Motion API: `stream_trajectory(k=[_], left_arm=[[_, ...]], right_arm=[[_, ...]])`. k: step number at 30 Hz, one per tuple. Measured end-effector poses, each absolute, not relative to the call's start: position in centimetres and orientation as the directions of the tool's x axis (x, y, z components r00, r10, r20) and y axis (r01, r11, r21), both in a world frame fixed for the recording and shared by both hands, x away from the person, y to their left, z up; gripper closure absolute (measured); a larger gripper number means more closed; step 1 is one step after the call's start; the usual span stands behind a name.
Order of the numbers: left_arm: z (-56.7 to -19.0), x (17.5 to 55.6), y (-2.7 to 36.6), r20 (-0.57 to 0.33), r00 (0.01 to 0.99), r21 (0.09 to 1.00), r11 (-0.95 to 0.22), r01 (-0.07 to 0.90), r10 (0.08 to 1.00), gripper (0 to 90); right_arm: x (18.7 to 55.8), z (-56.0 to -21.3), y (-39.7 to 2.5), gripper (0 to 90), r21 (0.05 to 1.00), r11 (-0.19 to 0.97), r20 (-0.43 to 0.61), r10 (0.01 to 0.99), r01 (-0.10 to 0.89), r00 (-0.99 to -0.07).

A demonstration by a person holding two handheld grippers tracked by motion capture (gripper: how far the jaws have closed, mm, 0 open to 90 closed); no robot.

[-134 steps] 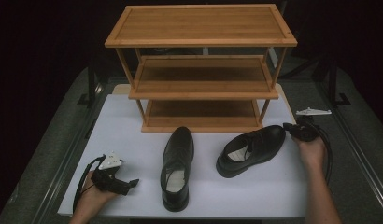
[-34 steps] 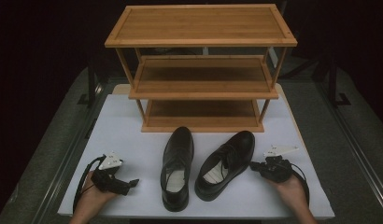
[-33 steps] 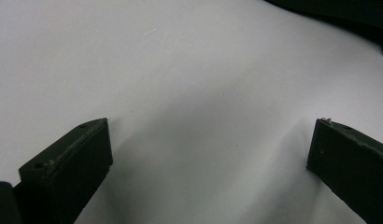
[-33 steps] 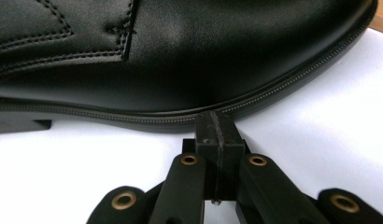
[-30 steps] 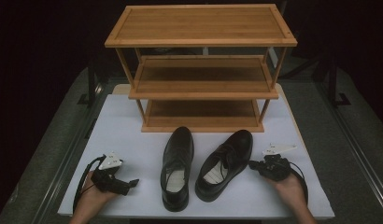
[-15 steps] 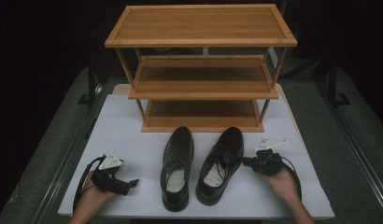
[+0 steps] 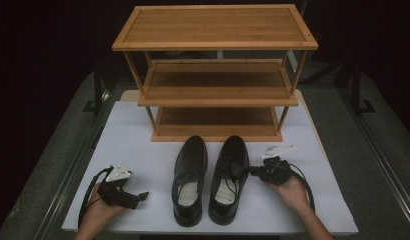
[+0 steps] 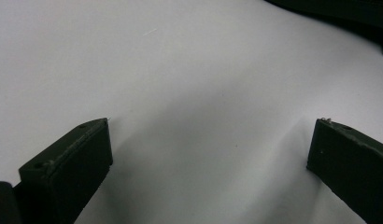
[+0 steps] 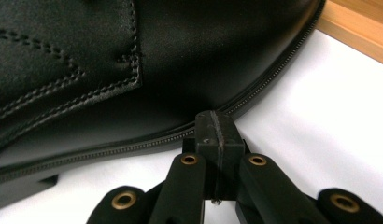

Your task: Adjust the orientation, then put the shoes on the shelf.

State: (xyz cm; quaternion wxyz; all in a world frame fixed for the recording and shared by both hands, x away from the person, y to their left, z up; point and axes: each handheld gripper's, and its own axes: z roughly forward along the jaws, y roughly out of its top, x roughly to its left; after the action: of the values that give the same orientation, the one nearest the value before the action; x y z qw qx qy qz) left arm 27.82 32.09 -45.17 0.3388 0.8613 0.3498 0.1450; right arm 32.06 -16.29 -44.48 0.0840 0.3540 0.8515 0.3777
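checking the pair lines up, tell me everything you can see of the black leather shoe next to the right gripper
The black leather lace-up dress shoe stands upright on its sole on the white table top, toe toward the light wooden three-shelf rack, heel toward the person. It looks like smooth, glossy leather with stitched seams, dark laces, a pale insole and a ridged welt along the sole. It sits just right of its matching black shoe, roughly parallel. The right gripper, jaws shut, has its tips against the shoe's outer side at the welt.

Lab setup: white table (image 7: pixel 143 150), black surroundings.
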Motion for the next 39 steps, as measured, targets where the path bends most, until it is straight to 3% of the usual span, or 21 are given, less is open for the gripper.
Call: stream_trajectory(k=[13,21,30,32,34,39], left_arm=[[-45.2,27.8,32.1,0.012,0.713,0.686,-0.525,0.504,0.701,0.0],[-45.1,27.8,32.1,0.012,0.714,0.685,-0.526,0.504,0.7,0.0],[-45.0,27.8,32.1,0.011,0.712,0.686,-0.523,0.506,0.703,0.0],[-44.7,27.7,32.2,0.016,0.701,0.685,-0.519,0.512,0.713,3.4],[-44.1,27.6,32.2,0.009,0.691,0.697,-0.5,0.513,0.722,13.5],[-42.7,27.6,32.0,-0.043,0.692,0.734,-0.447,0.511,0.72,21.5]], right_arm=[[32.8,-44.5,-14.2,88.8,0.701,0.486,0.118,0.641,0.521,-0.758],[32.7,-44.3,-15.4,64.0,0.698,0.449,0.126,0.69,0.558,-0.713],[32.0,-43.3,-17.4,50.1,0.71,0.408,0.149,0.71,0.574,-0.689],[31.8,-42.8,-17.6,48.2,0.717,0.398,0.157,0.708,0.573,-0.689],[31.7,-42.2,-17.9,48.1,0.728,0.378,0.175,0.704,0.572,-0.688],[31.2,-41.0,-18.1,48.9,0.759,0.348,0.19,0.691,0.551,-0.698]])
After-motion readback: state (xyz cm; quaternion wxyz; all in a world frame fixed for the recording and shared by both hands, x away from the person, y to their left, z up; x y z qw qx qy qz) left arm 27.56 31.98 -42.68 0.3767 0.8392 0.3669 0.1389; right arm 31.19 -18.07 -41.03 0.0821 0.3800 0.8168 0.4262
